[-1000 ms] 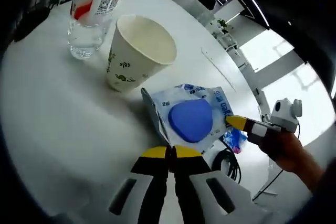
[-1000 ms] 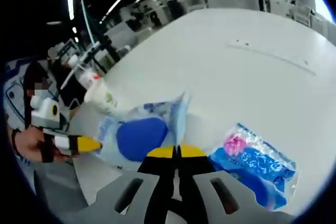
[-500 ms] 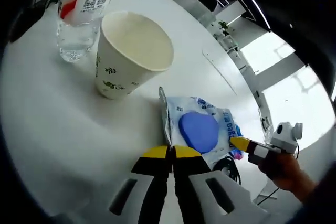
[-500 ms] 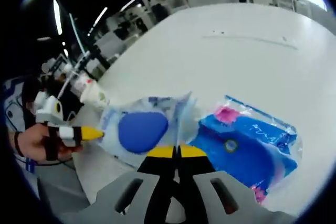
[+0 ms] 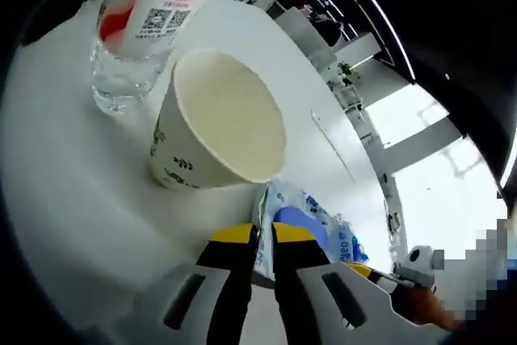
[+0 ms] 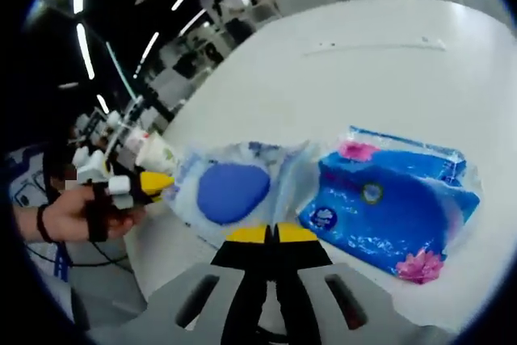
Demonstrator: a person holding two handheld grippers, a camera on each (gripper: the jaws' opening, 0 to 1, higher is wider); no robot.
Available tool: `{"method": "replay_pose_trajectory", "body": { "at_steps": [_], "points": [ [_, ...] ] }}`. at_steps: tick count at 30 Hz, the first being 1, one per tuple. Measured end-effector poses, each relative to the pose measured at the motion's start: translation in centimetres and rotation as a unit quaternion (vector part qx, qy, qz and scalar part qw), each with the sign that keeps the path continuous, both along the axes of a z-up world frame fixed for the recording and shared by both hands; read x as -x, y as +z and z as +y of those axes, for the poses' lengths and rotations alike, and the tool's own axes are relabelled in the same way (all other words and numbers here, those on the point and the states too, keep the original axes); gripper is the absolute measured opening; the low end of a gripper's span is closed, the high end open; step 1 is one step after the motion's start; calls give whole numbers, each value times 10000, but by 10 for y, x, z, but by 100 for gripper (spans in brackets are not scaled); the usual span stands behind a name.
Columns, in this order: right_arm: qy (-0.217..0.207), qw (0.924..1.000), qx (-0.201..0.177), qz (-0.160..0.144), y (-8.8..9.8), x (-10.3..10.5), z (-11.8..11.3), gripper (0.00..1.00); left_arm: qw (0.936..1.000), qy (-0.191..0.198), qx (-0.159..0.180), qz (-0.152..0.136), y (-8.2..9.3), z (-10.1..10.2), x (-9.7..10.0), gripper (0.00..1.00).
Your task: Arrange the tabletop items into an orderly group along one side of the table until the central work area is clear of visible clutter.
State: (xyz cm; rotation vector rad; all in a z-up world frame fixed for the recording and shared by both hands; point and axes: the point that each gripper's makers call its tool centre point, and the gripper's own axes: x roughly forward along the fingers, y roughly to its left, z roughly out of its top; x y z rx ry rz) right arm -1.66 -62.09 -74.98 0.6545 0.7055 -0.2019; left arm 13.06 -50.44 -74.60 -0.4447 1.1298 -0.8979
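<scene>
While the wet-wipes pack [image 6: 234, 187] is stretched just above the white table [image 6: 388, 62], one edge is pinched by the left gripper [image 5: 262, 236] beside the paper cup [image 5: 218, 127]. The opposite edge is clamped in the right gripper [image 6: 271, 234], next to a blue tissue packet [image 6: 396, 204]. The hand [image 6: 77, 216] on the left gripper is extended level.

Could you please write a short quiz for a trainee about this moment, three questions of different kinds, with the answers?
1. True or false: the paper cup lies on its side.
2. What does each gripper hold? A) the water bottle B) the wipes pack with the blue flap C) nothing
3. Fill in: in the right gripper view, the blue tissue pack lies on the white ____, touching the wipes pack.

Key: 1 false, it stands upright. 2 B, the left gripper and right gripper each pinch one end. 3 table.
</scene>
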Motion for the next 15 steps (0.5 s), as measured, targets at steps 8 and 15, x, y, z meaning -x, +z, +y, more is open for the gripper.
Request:
{"method": "replay_pose_trajectory", "body": {
  "at_steps": [8, 15],
  "points": [
    [122, 9999, 12, -94, 2, 2, 8, 9, 9989, -335, 66, -317, 1, 21, -2, 15],
    [4, 10000, 77, -16, 2, 11, 4, 6, 9987, -397, -77, -297, -10, 26, 5, 13]
  ]
}}
